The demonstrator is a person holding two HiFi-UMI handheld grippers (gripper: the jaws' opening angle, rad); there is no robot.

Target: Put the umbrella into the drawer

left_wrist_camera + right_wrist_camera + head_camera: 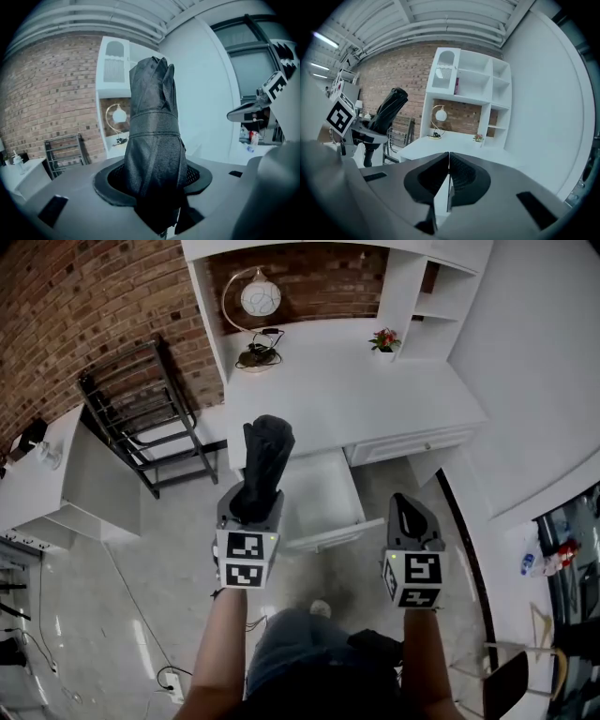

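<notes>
Black umbrella (265, 460) clamped in left gripper (251, 512) fingers; right gripper (405, 509) fingers closed, empty; drawer (334, 535) open ahead.

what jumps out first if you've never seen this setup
The folded black umbrella stands out first, sticking out of the left gripper, which is clamped on it at the centre of the head view. Just beyond it the white desk's drawer hangs open. The right gripper alongside is shut and empty.
</notes>
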